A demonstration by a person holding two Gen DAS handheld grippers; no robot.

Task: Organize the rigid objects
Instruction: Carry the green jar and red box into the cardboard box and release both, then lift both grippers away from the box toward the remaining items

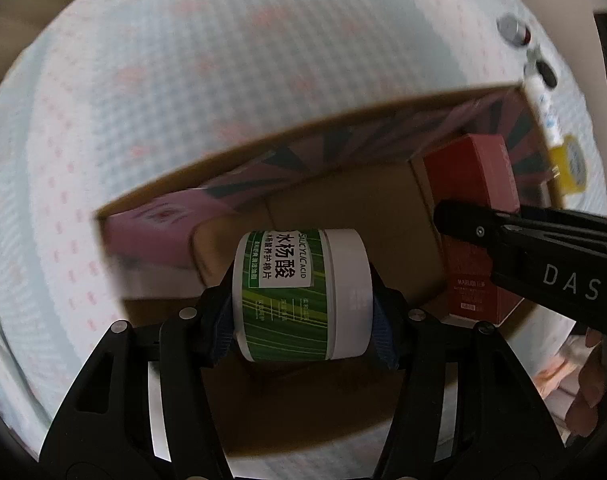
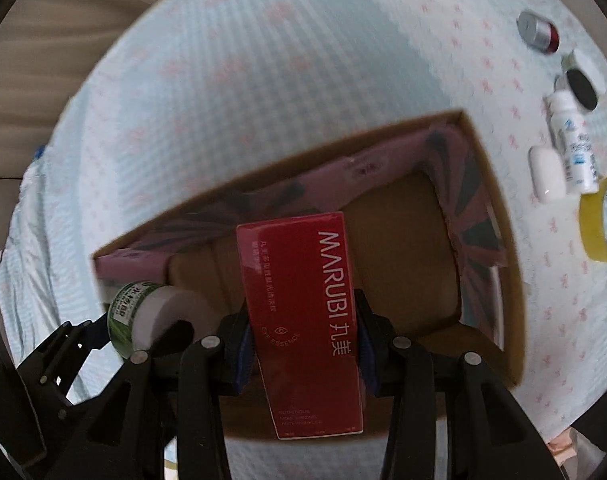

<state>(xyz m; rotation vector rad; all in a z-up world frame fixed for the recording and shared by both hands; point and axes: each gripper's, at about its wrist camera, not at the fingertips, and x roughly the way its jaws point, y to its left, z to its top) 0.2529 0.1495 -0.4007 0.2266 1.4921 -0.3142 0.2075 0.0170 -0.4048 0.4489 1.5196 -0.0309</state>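
My left gripper is shut on a green-and-white jar with a white lid, held on its side over the open cardboard box. My right gripper is shut on a red MARUBI carton, held over the same box. The box has a pink and dark striped lining and a brown floor. In the left wrist view the red carton and the right gripper's black body show at the right. In the right wrist view the jar shows at the lower left.
The box sits on a light blue cloth with pink marks. To its right lie a silver-capped red item, a black-lidded item, a white bottle, a small white case and a yellow tape roll.
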